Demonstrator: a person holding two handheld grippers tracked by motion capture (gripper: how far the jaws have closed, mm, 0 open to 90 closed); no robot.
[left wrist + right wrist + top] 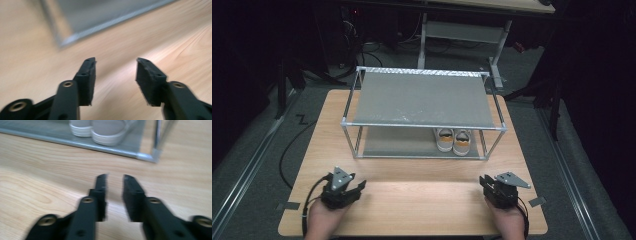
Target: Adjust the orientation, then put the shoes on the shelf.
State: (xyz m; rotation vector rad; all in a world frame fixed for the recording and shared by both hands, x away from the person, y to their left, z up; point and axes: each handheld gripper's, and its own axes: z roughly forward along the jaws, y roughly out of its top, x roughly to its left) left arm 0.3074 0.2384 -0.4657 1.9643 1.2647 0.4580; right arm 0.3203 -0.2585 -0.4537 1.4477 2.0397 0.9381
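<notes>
Right now your left hand-held gripper (354,187) rests on the worktop (422,195) in front of the shoe rack (422,100), off its front-left corner and well apart from it. Its jaws stand wide, with nothing between them; in the left gripper view (116,65) they point over bare wood toward the rack's lower corner, which is blurred. Your right hand-held gripper (486,181) sits on the worktop in front of the rack's front-right corner, also apart from it. Its jaws are narrow, a slim gap left between them, and they hold nothing; the right gripper view (115,178) shows them aimed at the rack's lower shelf. The pair of shoes (454,140) stands side by side on that lower shelf, toward the rack's right end, just inside its front rail, pale with white soles (102,130). The rack's upper shelf is a grey sheet framed by metal tubes.
</notes>
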